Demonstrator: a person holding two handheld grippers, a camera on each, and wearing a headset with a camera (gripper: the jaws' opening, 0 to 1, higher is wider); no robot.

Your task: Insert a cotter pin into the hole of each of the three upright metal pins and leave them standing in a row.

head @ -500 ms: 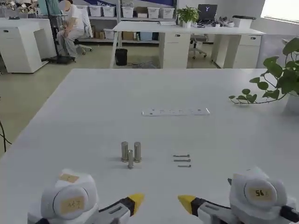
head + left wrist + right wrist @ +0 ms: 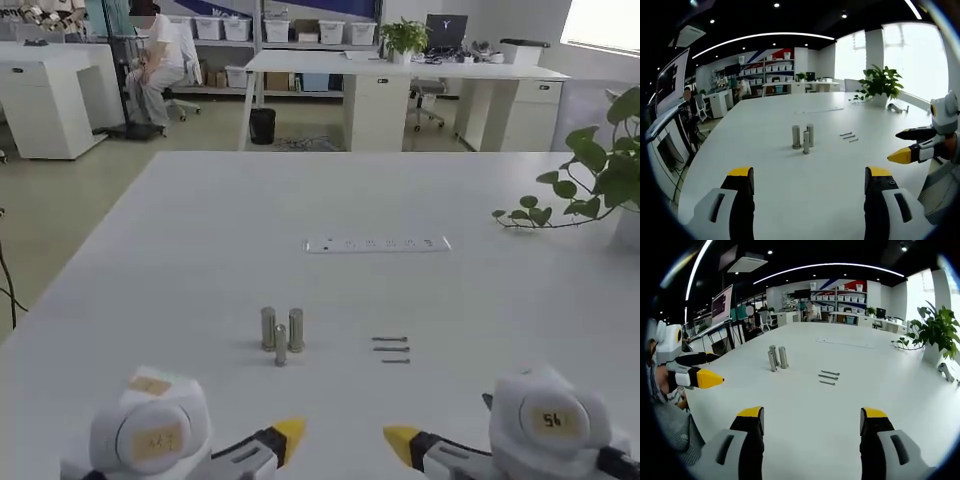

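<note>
change: slight head-camera shift only, nothing on white table (image 2: 200, 250) moved | left gripper (image 2: 809, 174) jaws wide apart, empty | right gripper (image 2: 812, 412) same, empty | three metal pins (image 2: 281, 335) upright, clustered mid-table, no row | three cotter pins (image 2: 391, 350) flat, near their right, untouched | task likely unstarted

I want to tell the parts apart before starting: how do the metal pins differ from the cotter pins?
The metal pins stand upright; the cotter pins lie flat. The metal pins are thick cylinders, the cotter pins thin slivers. The metal pins huddle in a triangle, the cotter pins lie parallel, side by side. Both are grey metal, three apiece, on the white table.
</note>
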